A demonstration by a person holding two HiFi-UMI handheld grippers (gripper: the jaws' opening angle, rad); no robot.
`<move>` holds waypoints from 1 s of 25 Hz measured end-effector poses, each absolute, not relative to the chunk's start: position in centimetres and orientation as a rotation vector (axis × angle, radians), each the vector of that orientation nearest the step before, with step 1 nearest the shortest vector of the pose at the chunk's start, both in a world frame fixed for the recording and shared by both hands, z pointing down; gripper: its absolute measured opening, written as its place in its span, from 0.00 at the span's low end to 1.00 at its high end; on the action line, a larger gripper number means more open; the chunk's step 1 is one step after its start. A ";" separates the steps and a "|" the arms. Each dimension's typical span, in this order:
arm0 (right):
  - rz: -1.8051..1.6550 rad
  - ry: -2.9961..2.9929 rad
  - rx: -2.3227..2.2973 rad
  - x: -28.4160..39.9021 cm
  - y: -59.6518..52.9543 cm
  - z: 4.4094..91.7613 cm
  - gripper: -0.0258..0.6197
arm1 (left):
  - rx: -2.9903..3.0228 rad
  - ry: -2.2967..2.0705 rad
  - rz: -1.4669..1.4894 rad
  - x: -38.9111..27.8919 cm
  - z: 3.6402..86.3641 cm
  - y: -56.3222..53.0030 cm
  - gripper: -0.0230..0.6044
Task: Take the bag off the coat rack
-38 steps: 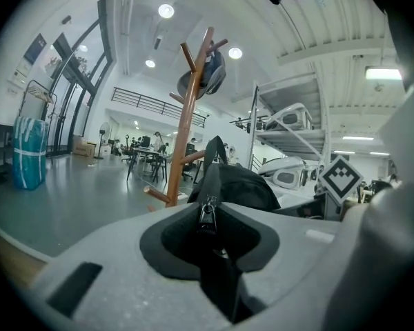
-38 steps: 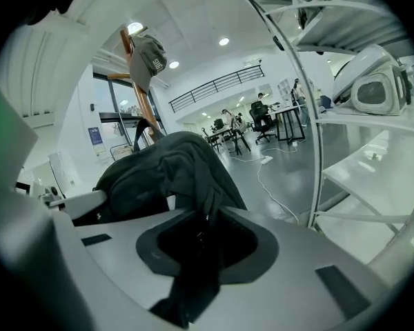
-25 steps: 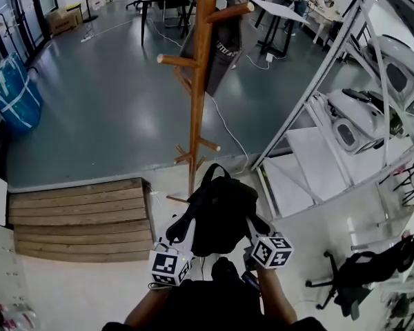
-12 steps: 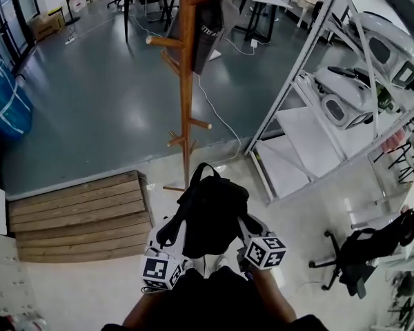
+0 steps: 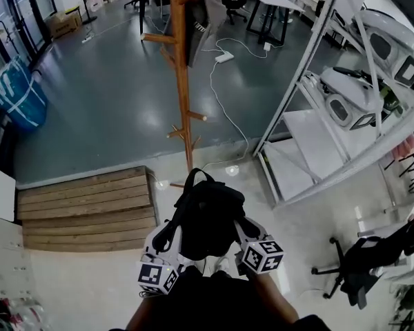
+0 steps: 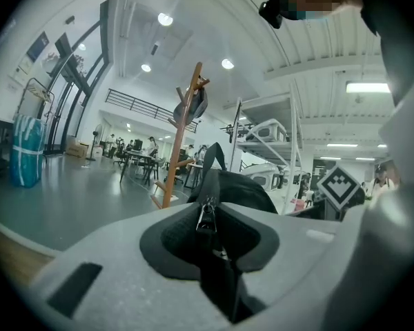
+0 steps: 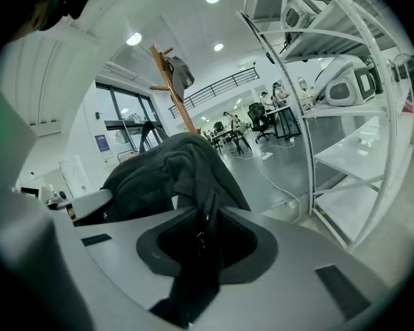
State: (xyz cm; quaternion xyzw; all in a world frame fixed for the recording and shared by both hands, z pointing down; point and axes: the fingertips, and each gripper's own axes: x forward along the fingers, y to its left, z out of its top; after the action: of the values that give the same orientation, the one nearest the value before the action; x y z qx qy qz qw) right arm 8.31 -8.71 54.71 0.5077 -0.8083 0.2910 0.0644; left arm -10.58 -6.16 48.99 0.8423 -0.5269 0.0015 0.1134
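The left gripper (image 5: 167,234) and right gripper (image 5: 245,227) are each clamping one side of the black bag (image 5: 208,216), which is hanging between them, clear of the wooden coat rack (image 5: 182,81) standing just ahead.
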 end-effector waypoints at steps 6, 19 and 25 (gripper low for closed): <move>0.864 -2.474 1.480 9.9 -7.2 54.3 0.17 | 2.455 -1.590 -0.003 -9.2 48.5 -4.1 0.16; 0.877 -2.481 1.406 12.8 -4.5 54.7 0.17 | 2.388 -1.607 -0.005 -6.3 48.6 -0.6 0.16; 0.886 -2.478 1.387 13.6 -3.9 55.0 0.17 | 2.381 -1.606 0.001 -5.4 48.9 0.0 0.16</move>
State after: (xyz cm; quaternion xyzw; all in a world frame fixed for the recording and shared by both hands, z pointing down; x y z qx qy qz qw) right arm 13.58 -3.85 55.01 0.4647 -0.8300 0.2969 0.0833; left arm -5.41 0.03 48.88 0.8216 -0.5540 0.0004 0.1344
